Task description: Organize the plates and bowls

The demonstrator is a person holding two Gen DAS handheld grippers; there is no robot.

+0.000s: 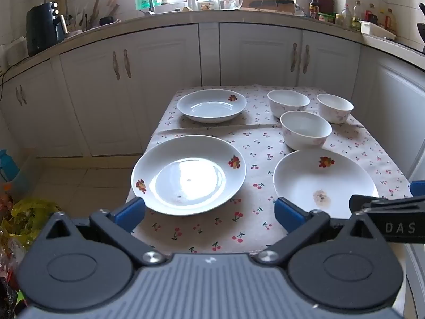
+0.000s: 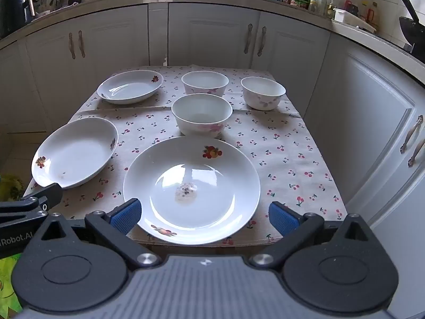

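Three white plates with fruit prints lie on the cherry-print tablecloth (image 1: 255, 146): a near left plate (image 1: 188, 174), a near right plate (image 1: 322, 179) with a stain, and a far plate (image 1: 211, 105). Three white bowls stand at the back right: a front bowl (image 1: 305, 129), a middle bowl (image 1: 288, 102) and a right bowl (image 1: 335, 107). My left gripper (image 1: 208, 214) is open and empty, above the table's near edge. My right gripper (image 2: 203, 216) is open and empty, just before the stained plate (image 2: 191, 188). The right wrist view also shows the left plate (image 2: 75, 151) and the bowls (image 2: 202, 117).
White kitchen cabinets (image 1: 159, 79) and a cluttered counter (image 1: 212, 10) run behind and to the right of the table. Bags (image 1: 24, 212) lie on the floor at the left. The left gripper's body shows at the right wrist view's left edge (image 2: 29, 204).
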